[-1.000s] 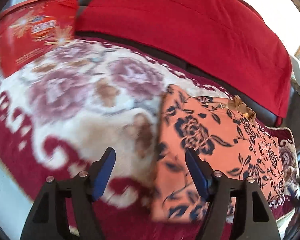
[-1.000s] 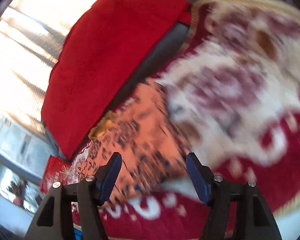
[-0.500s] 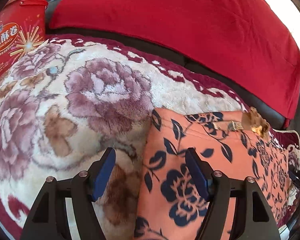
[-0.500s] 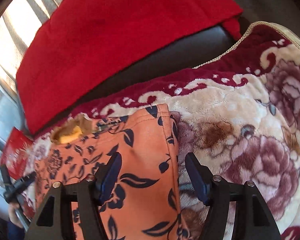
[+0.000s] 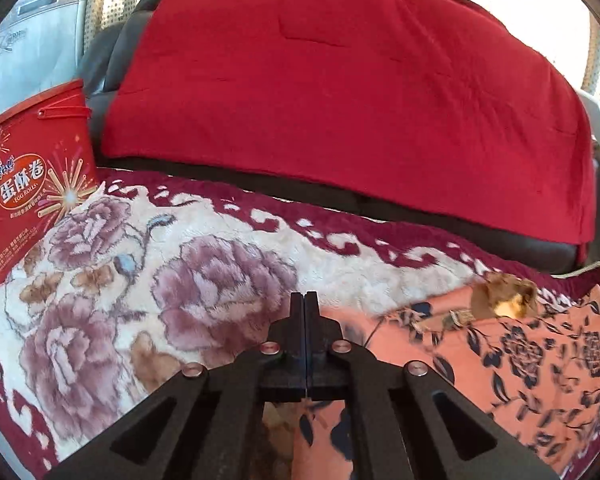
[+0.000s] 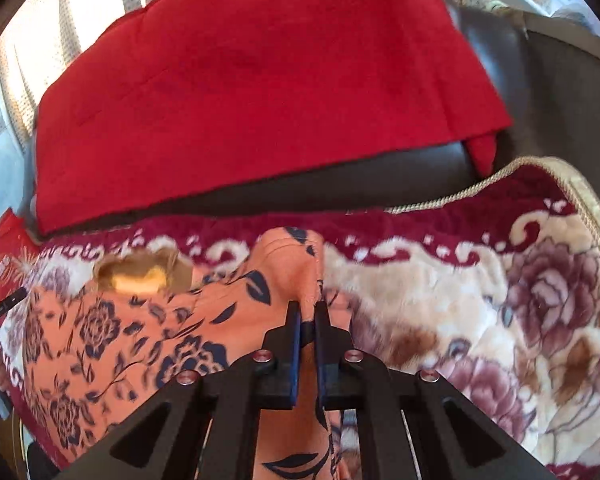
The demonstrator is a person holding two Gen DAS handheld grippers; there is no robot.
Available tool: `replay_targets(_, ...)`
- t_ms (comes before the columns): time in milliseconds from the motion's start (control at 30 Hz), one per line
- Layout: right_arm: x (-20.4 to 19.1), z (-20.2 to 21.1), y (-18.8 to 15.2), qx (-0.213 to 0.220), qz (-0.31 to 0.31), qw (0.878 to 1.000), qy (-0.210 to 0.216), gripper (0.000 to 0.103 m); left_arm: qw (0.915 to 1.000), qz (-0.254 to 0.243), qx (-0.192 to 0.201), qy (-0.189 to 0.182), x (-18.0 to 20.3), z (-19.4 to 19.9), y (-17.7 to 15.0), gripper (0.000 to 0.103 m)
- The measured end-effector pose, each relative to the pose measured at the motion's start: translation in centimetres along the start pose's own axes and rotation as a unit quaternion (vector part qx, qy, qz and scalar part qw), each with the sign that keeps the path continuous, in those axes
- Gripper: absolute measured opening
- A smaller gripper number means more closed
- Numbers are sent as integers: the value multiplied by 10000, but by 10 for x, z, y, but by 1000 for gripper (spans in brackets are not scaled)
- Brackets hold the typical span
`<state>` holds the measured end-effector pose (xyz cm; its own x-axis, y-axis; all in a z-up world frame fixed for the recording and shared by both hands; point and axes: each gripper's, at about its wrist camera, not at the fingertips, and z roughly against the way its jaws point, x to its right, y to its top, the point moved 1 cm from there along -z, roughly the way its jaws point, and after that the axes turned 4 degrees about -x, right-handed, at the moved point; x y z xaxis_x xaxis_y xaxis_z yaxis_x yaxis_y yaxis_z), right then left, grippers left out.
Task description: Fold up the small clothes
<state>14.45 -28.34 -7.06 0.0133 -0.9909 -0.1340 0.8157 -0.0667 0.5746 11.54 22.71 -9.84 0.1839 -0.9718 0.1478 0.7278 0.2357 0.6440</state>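
Observation:
An orange garment (image 5: 500, 360) with dark blue flowers lies flat on a plush floral blanket (image 5: 140, 280). A brown and yellow bit (image 5: 504, 300) sits at its far edge. My left gripper (image 5: 305, 300) is shut, its pads flush together where the cloth's far left corner runs in under them. In the right wrist view the same garment (image 6: 140, 340) spreads to the left. My right gripper (image 6: 307, 312) is shut on its far right corner, and a ridge of orange cloth stands up between the blue pads.
A red egg-roll box (image 5: 28, 184) stands at the blanket's far left. A red quilt (image 5: 340, 92) hangs over the dark sofa back behind. The floral blanket's corded rim (image 6: 580, 200) curves along the right.
Both grippers moved forward to the garment's far corners and went from open to shut. The right one rolled upright and now has cloth bunched between its pads.

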Motion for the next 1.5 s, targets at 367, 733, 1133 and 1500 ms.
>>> replay_targets(367,17,-22,-26,-369,-436,9981,241,20,9986,331,-387,-132,-30,-7,-24,85)
replay_targets(733,19,-25,-18,-250,-740,9959,451,82,9961,-7,-786,-398,-3,-38,-26,76)
replay_targets(1133,27,-67,-17,-680,-612,9958,0,11,9983,-403,-413,21,6,-41,-7,6)
replay_targets(1500,2,-15,-8,-88,-767,9870,1411,86,9993,44,-363,-34,-7,-31,-26,27)
